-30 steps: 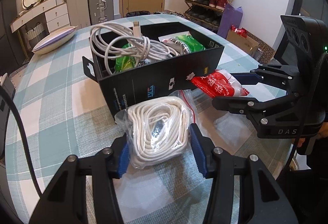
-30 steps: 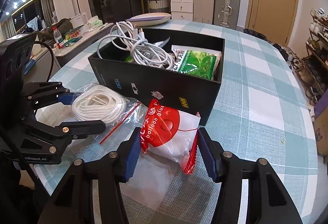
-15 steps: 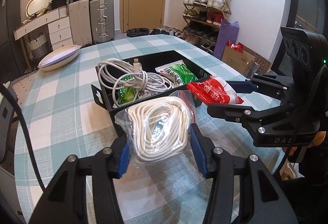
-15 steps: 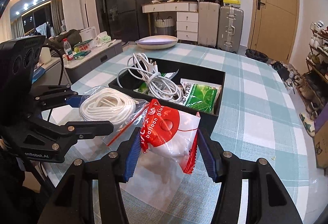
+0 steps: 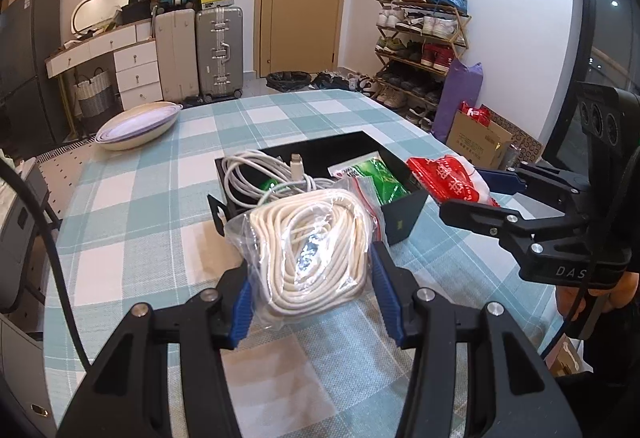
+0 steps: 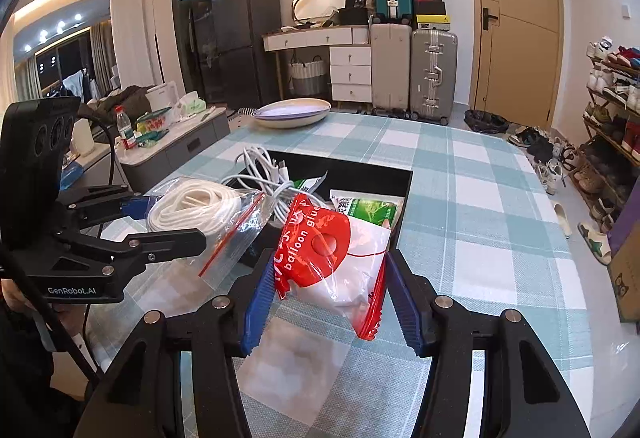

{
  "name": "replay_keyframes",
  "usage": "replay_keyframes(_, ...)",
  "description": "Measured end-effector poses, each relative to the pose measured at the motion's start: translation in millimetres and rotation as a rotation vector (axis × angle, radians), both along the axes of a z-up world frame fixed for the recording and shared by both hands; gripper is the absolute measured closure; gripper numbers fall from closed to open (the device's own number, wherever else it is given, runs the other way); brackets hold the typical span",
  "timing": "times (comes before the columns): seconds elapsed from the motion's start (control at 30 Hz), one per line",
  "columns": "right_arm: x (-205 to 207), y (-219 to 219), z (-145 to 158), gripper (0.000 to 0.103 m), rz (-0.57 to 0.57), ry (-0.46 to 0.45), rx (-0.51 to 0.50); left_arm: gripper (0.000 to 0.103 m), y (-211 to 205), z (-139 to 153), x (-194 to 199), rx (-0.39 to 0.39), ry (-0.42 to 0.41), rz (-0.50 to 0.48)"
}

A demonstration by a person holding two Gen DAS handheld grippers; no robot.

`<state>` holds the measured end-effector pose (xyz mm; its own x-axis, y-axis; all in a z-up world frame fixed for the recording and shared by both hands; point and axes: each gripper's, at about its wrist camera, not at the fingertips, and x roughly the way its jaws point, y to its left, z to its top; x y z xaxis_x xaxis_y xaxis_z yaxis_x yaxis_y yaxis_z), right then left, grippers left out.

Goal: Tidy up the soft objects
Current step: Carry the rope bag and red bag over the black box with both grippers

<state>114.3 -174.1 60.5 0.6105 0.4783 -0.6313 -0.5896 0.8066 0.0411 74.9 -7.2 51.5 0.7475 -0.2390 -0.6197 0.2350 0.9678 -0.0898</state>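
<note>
now | your left tool (image 5: 312, 290) clamps the bagged white rope (image 5: 308, 254) | your right tool (image 6: 326, 296) clamps the balloon glue packet (image 6: 332, 254) | both above the counter (image 6: 480, 197)

Counted on and above the checked table (image 5: 132, 197):

- Grippers — two: left gripper (image 5: 312, 290), right gripper (image 6: 326, 296).
- Clear zip bag of white rope (image 5: 310, 258) — one.
- Red-and-white packet (image 6: 332, 258) — one.
- Black box (image 6: 400, 193) — one.
- White cable bundle (image 5: 256, 177) — one.
- Green packets (image 6: 372, 209) in the box — at least two.
- Shallow bowl (image 5: 136, 125) — one.
</note>
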Motion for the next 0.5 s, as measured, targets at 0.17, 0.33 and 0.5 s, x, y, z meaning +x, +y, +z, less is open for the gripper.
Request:
replay_keyframes(0.17,3.2,-3.7,5.6,0.048,-0.021,-0.015,0.021,0.052,1.2,6.7,4.3,0.013,-0.019,0.013)
replay_keyframes(0.33,14.4,-5.9,5.4,0.048,-0.041,-0.012,0.039,0.052,5.6,9.8,10.9,0.013,-0.027,0.030)
replay_keyframes(0.5,24.6,-2.5,3.8,0.048,-0.053,-0.010,0.039,0.052,9.0,8.4,19.2,0.017,-0.027,0.049)
